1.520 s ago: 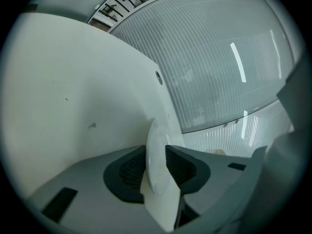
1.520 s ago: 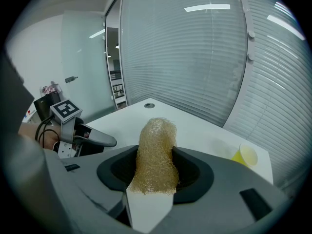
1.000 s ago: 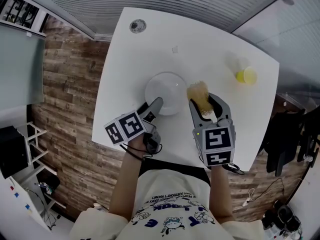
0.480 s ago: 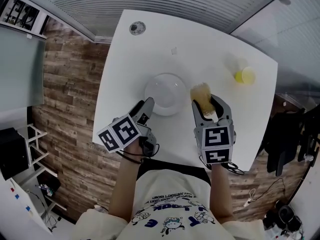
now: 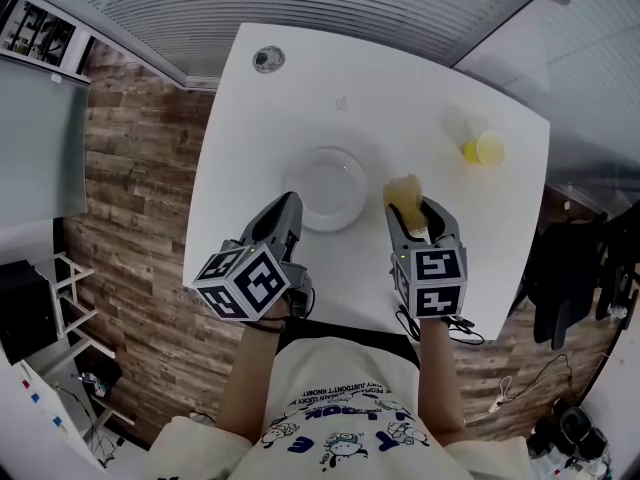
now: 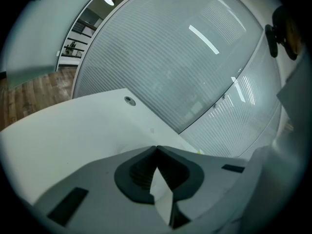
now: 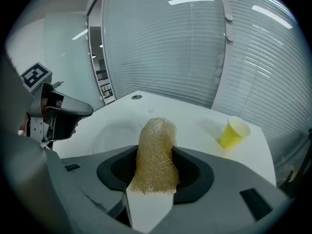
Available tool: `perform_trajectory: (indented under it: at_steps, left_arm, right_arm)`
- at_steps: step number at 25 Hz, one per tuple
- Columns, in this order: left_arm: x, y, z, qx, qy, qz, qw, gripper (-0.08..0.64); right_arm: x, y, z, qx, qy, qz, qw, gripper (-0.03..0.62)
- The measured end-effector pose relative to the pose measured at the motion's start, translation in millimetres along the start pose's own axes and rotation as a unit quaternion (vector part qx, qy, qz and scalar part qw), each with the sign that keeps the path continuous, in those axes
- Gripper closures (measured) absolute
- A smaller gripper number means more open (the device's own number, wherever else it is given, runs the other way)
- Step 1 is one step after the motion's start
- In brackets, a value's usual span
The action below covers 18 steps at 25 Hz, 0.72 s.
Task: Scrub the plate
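Note:
A white plate (image 5: 325, 188) lies on the white table (image 5: 400, 88); in the right gripper view the plate (image 7: 117, 130) shows only faintly. My left gripper (image 5: 288, 208) hovers at the plate's near left rim. Its jaws have just been closing and now meet, shut, with nothing between them (image 6: 156, 148). My right gripper (image 5: 412, 211) is just right of the plate, shut on a tan mesh scrubber (image 5: 403, 192). The scrubber (image 7: 156, 152) sticks up out of the jaws, clear of the plate.
A yellow paper cup (image 5: 487, 149) stands at the table's far right, also seen from the right gripper (image 7: 233, 132). A round grommet (image 5: 265, 59) sits in the far left corner. The table's near edge runs just under both grippers.
The left gripper has drawn back from the plate's rim, risen towards the camera, rolled, and closed its jaws empty. The right gripper with the scrubber has shifted slightly nearer and lower.

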<state>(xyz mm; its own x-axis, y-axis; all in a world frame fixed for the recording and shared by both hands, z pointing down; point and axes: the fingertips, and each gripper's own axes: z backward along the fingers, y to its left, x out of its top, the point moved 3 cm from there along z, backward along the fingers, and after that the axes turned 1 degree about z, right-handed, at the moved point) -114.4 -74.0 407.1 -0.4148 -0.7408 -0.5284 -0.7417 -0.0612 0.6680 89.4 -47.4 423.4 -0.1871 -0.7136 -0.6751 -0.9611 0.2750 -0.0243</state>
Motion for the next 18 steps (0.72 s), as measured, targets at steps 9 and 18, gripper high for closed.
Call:
perform_trajectory:
  at_steps: [9,18]
  left_arm:
    - [-8.5,-24.1,-5.9,0.01,0.0,-0.099,0.995,0.535]
    - [-23.6,-30.0,-13.4,0.016,0.014,-0.148,0.9887,0.535]
  right_arm:
    - [-13.6,-6.3,-15.0,-0.003,0.0,-0.065,0.998,0.397]
    - [-23.6,-5.2,-34.1,-0.008,0.015,-0.079,0.997,0.397]
